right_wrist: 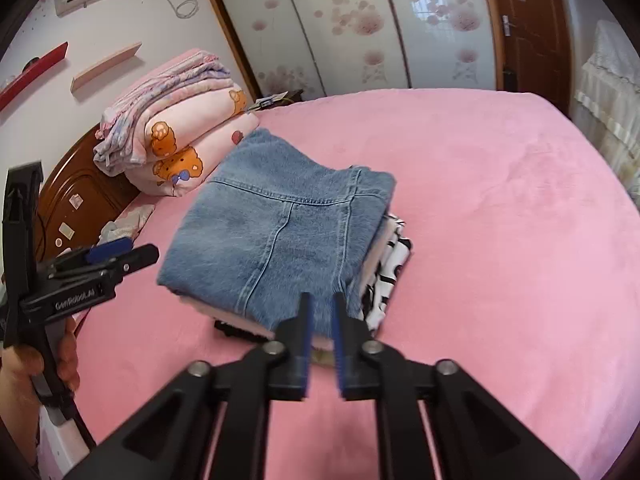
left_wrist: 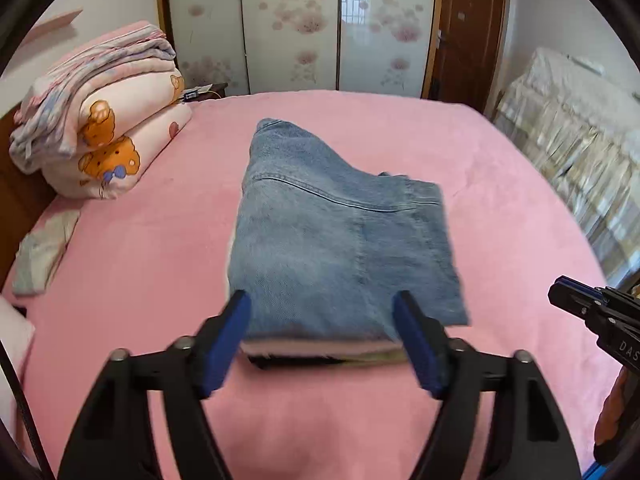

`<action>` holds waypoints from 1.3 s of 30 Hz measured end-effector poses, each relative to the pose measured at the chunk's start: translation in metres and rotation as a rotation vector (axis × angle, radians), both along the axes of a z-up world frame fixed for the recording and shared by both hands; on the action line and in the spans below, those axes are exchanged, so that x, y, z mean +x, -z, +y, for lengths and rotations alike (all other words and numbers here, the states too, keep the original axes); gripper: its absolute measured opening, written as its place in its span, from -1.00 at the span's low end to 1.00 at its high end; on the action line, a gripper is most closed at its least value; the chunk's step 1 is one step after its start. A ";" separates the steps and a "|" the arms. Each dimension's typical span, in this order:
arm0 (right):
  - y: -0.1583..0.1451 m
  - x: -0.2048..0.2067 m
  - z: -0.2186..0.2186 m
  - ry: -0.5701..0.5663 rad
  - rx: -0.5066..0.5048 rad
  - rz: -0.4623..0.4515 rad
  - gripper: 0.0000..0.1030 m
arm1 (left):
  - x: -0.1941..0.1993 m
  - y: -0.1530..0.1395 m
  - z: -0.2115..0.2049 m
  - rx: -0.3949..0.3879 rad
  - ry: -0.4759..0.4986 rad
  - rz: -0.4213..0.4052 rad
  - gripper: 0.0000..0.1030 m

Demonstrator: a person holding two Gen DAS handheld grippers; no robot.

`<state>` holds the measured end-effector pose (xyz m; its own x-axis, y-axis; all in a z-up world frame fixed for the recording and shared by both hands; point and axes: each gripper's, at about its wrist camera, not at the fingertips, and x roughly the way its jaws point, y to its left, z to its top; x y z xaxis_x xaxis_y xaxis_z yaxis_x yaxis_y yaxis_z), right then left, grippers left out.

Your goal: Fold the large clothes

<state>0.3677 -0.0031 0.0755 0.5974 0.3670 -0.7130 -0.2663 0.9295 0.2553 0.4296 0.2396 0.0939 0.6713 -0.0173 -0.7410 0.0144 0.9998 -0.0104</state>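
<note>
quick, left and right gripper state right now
left gripper: open wide, holding nothing, above the near edge of the folded jeans.
right gripper: jaws slightly apart, nothing between them, clear of the jeans.

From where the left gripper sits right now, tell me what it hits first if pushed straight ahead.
Most likely the near edge of the folded jeans, which sit on top of the clothes stack. The left gripper is open with nothing between its pads. Depth is unclear, so it might first meet the pink bedspread.
</note>
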 end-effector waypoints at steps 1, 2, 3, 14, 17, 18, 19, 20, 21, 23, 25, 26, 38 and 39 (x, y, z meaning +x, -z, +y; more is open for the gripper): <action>-0.008 -0.011 -0.005 0.010 -0.010 -0.003 -0.50 | -0.013 -0.005 -0.004 -0.012 0.002 -0.001 0.50; -0.016 -0.023 -0.010 0.018 -0.017 -0.004 -0.38 | -0.021 -0.007 -0.007 -0.019 0.007 0.000 0.54; -0.022 -0.032 -0.015 0.021 -0.017 -0.007 -0.34 | -0.033 -0.011 -0.012 -0.025 0.012 0.001 0.56; -0.058 -0.147 -0.069 0.051 -0.080 -0.047 -0.25 | -0.163 -0.029 -0.059 -0.042 -0.041 -0.018 0.69; -0.051 -0.172 -0.081 0.070 -0.104 -0.046 -0.15 | -0.195 -0.024 -0.069 -0.077 -0.053 -0.045 0.75; -0.047 -0.181 -0.086 0.077 -0.108 -0.046 -0.15 | -0.210 -0.020 -0.076 -0.076 -0.061 -0.063 0.79; -0.043 -0.191 -0.091 0.083 -0.112 -0.043 -0.15 | -0.221 -0.017 -0.082 -0.063 -0.068 -0.069 0.83; -0.037 -0.202 -0.097 0.095 -0.121 -0.038 -0.14 | -0.230 -0.013 -0.087 -0.054 -0.073 -0.069 0.88; -0.033 -0.209 -0.100 0.106 -0.130 -0.032 -0.12 | -0.242 -0.008 -0.094 -0.050 -0.072 -0.066 0.89; -0.022 -0.229 -0.107 0.137 -0.148 -0.022 0.00 | -0.261 0.001 -0.105 -0.065 -0.061 -0.060 0.90; -0.009 -0.252 -0.114 0.161 -0.168 -0.025 0.15 | -0.281 0.012 -0.116 -0.081 -0.052 -0.062 0.91; -0.004 -0.260 -0.116 0.175 -0.185 -0.025 0.26 | -0.289 0.017 -0.121 -0.075 -0.052 -0.057 0.92; 0.045 -0.339 -0.124 0.277 -0.201 -0.008 0.34 | -0.363 0.072 -0.177 -0.018 -0.059 -0.010 0.92; 0.047 -0.343 -0.123 0.279 -0.196 -0.008 0.34 | -0.367 0.075 -0.180 -0.018 -0.060 -0.002 0.92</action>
<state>0.0250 -0.1259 0.0288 0.6613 0.0448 -0.7488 0.0041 0.9980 0.0634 0.0628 0.0592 0.0189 0.6731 0.0099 -0.7395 -0.0458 0.9986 -0.0283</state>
